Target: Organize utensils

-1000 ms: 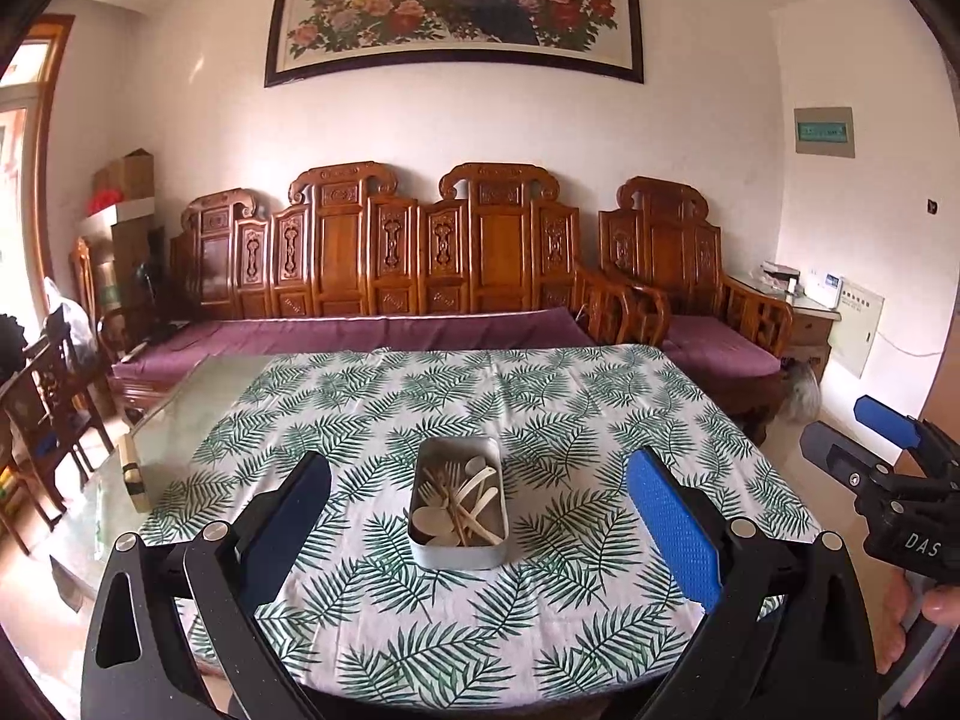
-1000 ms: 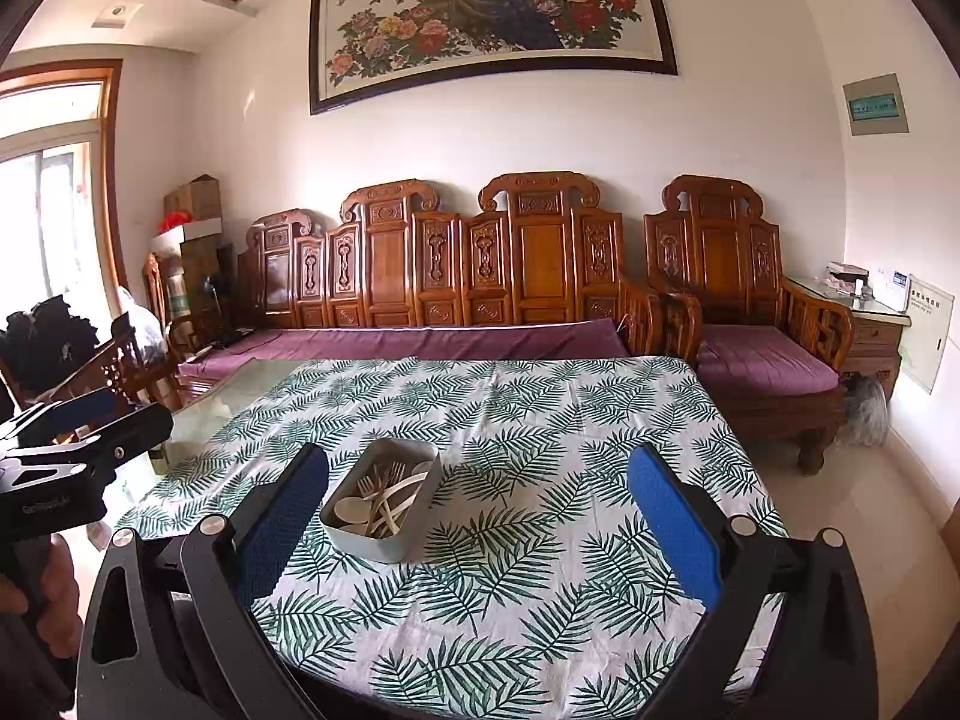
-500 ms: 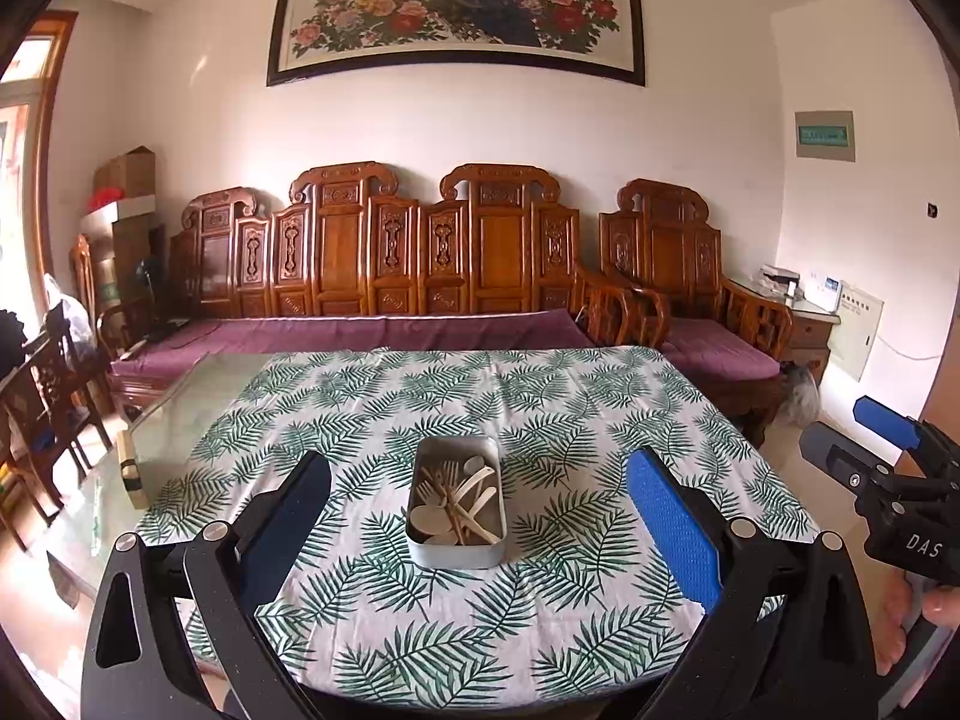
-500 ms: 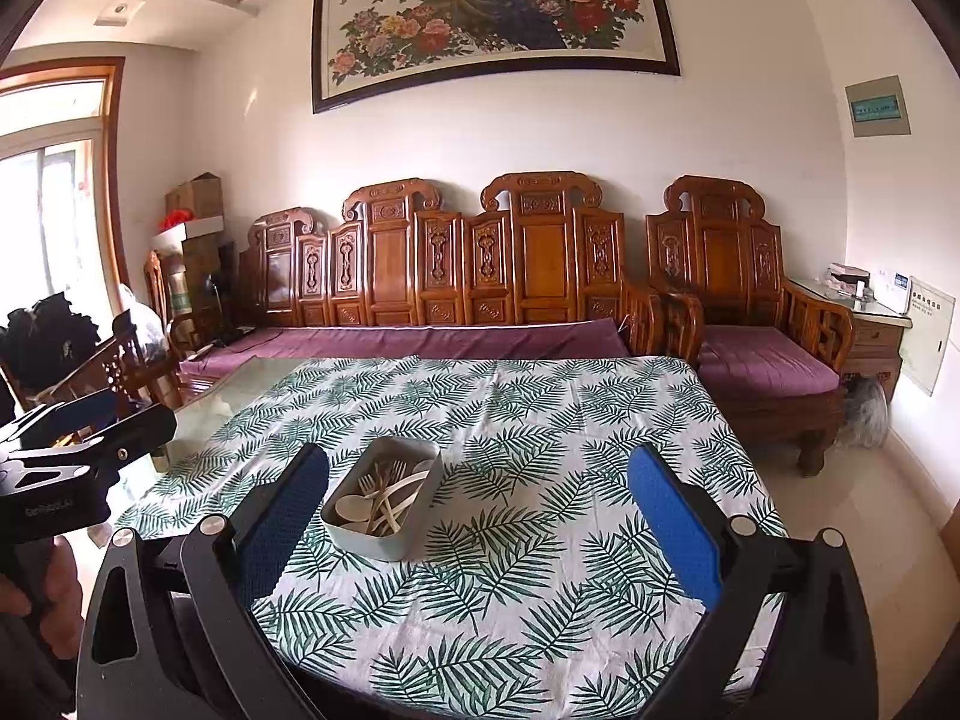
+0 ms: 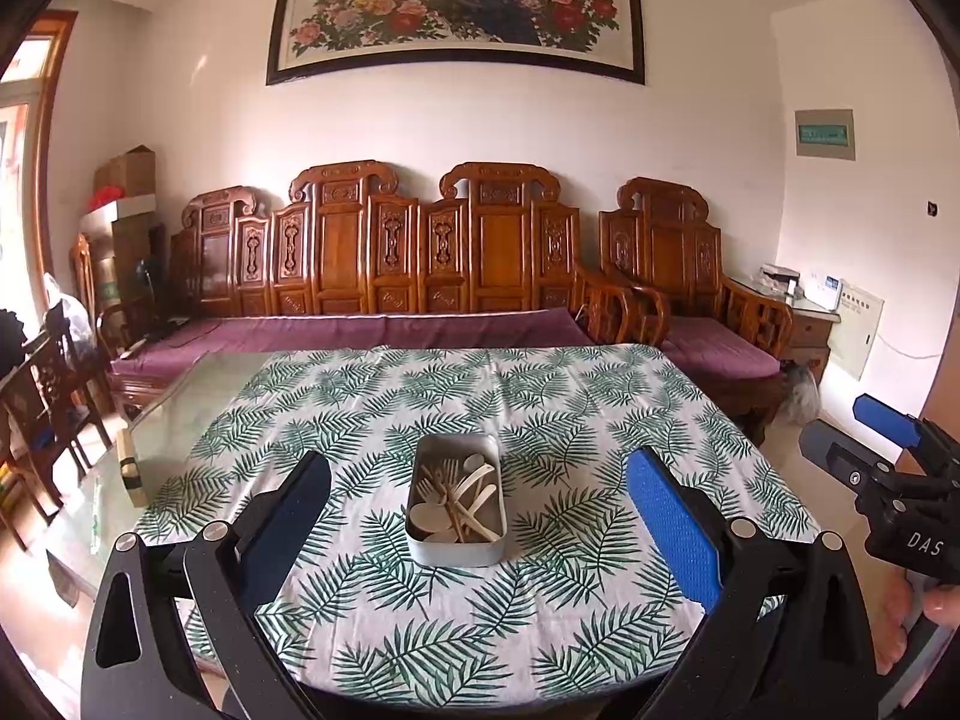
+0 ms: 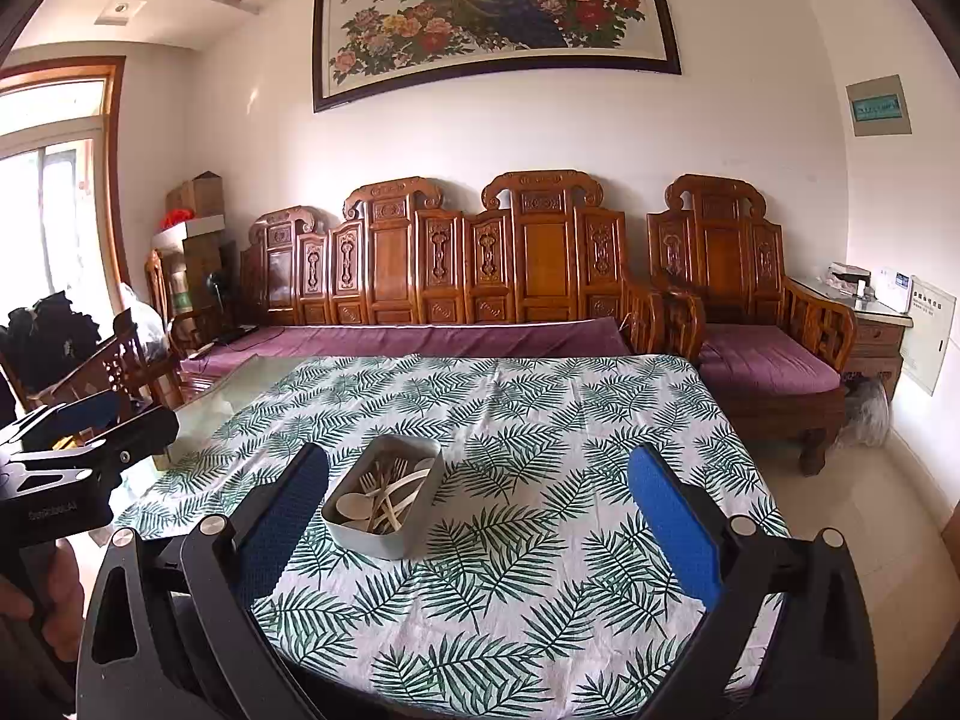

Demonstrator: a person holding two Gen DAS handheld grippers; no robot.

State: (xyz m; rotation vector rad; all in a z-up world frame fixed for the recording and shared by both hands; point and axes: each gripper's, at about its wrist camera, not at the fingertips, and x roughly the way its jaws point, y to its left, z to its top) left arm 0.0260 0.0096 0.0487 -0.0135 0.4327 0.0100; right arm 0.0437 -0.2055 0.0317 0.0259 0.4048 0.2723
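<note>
Left gripper (image 5: pixel 477 516) and right gripper (image 6: pixel 477 516): both spread wide, holding nothing, above the table's near edge. The metal tin (image 5: pixel 456 501) sits mid-tablecloth (image 5: pixel 540 396), nearer that edge, with wooden utensils (image 5: pixel 459 501) tangled inside. Risks: crossed pieces lifting together; the light tin sliding on the cloth; 2 grippers colliding over it.

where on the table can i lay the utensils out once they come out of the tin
The cloth lies bare on every side of the tin: widest to its right and behind it toward the sofa. A glass strip left of the cloth is bare too. Only the tin itself is crowded, utensils piled crosswise.
</note>
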